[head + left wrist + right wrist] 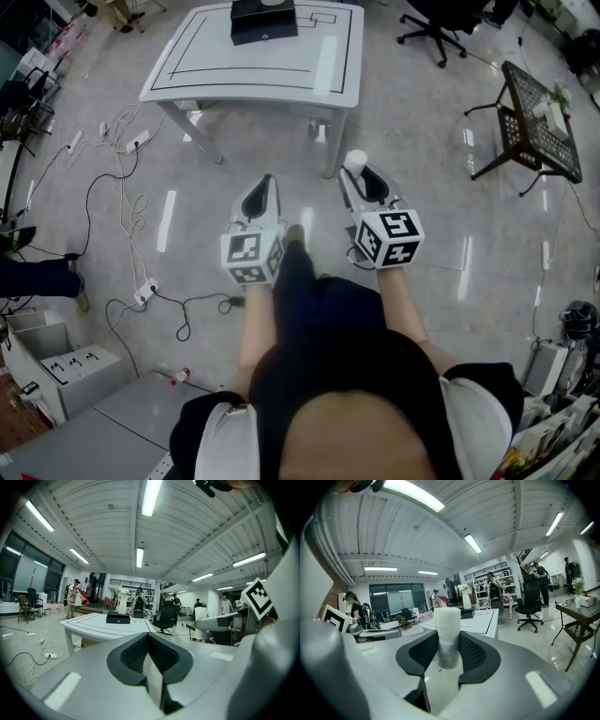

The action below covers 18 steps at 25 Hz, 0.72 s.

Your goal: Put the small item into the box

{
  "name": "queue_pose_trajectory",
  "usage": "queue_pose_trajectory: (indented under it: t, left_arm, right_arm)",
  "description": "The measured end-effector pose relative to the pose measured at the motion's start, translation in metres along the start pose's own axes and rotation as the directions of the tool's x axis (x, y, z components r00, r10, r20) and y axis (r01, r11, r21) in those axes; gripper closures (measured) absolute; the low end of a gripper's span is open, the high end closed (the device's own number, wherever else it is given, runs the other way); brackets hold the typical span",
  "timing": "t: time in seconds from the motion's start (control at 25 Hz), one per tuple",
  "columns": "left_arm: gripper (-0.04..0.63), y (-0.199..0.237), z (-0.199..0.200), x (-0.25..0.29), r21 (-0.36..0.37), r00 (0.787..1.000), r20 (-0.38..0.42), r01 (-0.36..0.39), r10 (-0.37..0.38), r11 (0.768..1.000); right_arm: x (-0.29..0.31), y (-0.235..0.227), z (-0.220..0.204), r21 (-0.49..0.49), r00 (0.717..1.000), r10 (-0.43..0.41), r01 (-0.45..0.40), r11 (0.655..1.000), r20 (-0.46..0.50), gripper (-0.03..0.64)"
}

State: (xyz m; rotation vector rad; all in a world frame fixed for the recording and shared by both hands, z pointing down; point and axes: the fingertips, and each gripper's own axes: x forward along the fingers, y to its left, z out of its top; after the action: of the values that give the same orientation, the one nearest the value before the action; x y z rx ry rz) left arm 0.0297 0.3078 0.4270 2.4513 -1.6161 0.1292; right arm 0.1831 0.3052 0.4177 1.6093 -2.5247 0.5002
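My right gripper (361,176) (449,644) is shut on a small white foam cylinder (448,634) (355,162), which stands upright between its black pads. My left gripper (262,192) (149,651) is shut with nothing in it, its pads pressed together. Both are held over the floor, short of the white table (319,80) (93,627). The black box (263,22) (118,618) rests on the far part of that table. In the right gripper view the table (483,620) lies straight ahead behind the cylinder.
Cables and power strips (139,141) trail over the floor at left. A black mesh side table (536,117) (579,616) stands at right, an office chair (436,28) (529,609) beyond it. Grey cabinets (66,370) sit at bottom left. People stand in the background (72,597).
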Motion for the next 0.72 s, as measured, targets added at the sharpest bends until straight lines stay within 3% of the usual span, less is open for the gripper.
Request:
queue_pose_trajectory:
  t: [0.56,0.72]
  left_arm:
    - [0.584,0.047,0.020,0.059,-0.041,1.000,0.003,-0.008,0.008,0.999]
    - [0.584,0.057,0.027,0.078,-0.016,1.000,-0.003,-0.007,0.007,1.000]
  right_arm:
    - [0.076,-0.009,0.024,-0.010,1.000,0.011,-0.011,1.000,-0.024,0.477]
    - [0.098,-0.011,0.035,-0.016,1.000,0.020,-0.020,1.000,-0.021,0.477]
